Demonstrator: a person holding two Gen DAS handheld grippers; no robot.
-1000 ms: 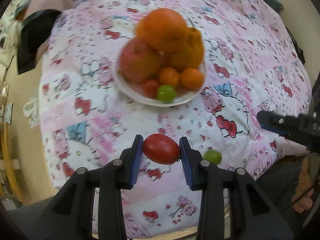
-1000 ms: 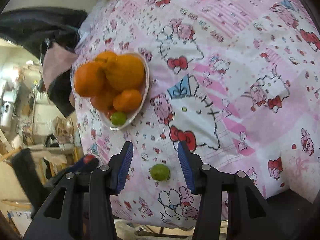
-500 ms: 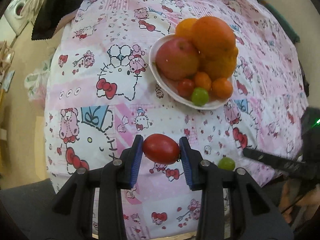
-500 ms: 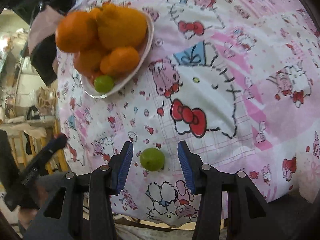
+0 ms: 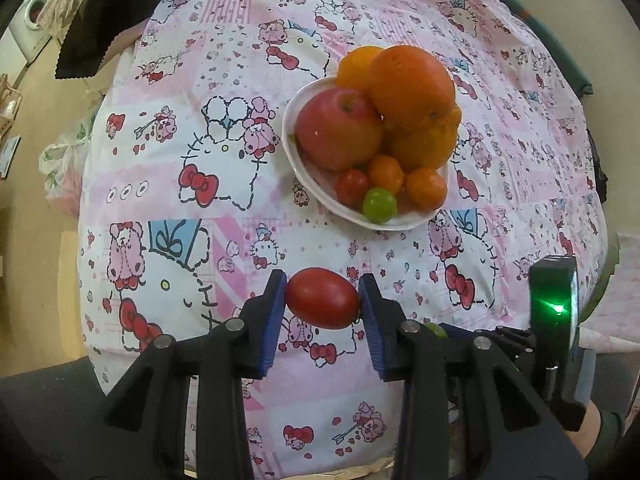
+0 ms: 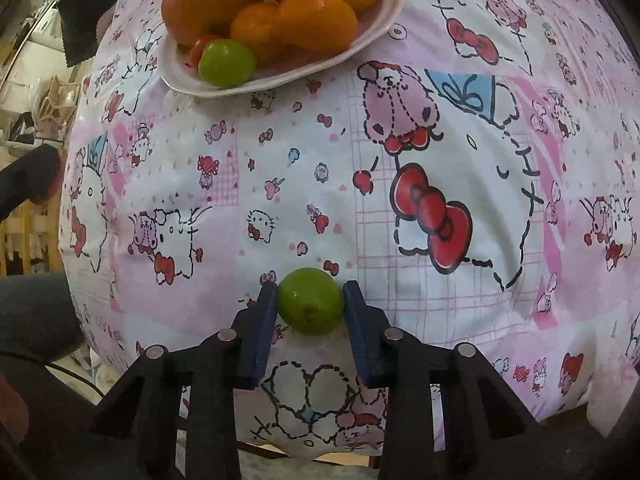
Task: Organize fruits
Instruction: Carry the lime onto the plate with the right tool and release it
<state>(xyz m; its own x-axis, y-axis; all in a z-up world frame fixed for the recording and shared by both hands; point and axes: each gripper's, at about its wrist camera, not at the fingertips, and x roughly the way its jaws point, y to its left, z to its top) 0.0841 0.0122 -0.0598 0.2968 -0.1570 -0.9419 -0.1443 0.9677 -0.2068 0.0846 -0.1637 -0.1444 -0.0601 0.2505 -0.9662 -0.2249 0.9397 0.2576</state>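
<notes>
My left gripper [image 5: 322, 300] is shut on a red oval tomato [image 5: 322, 298] and holds it above the table's near edge. My right gripper [image 6: 310, 300] is shut on a small green fruit [image 6: 310, 300] that rests on the cloth near the front edge. A sliver of that green fruit [image 5: 437, 329] shows behind my left gripper's right finger. A white plate [image 5: 292, 160] further back holds a red apple [image 5: 338, 130], large oranges [image 5: 412, 84], small oranges, a small red tomato and a green fruit [image 5: 379, 205]. The plate also shows in the right wrist view [image 6: 280, 76].
The table wears a pink and white cartoon-print cloth [image 5: 200, 200]. A black cloth [image 5: 104, 28] lies at the far left corner. The right gripper's body with a green light [image 5: 554, 304] stands at the right of the left wrist view.
My right gripper moved forward onto the green fruit and shut on it. My left gripper drifted left with the tomato still in it, so the plate now sits further right.
</notes>
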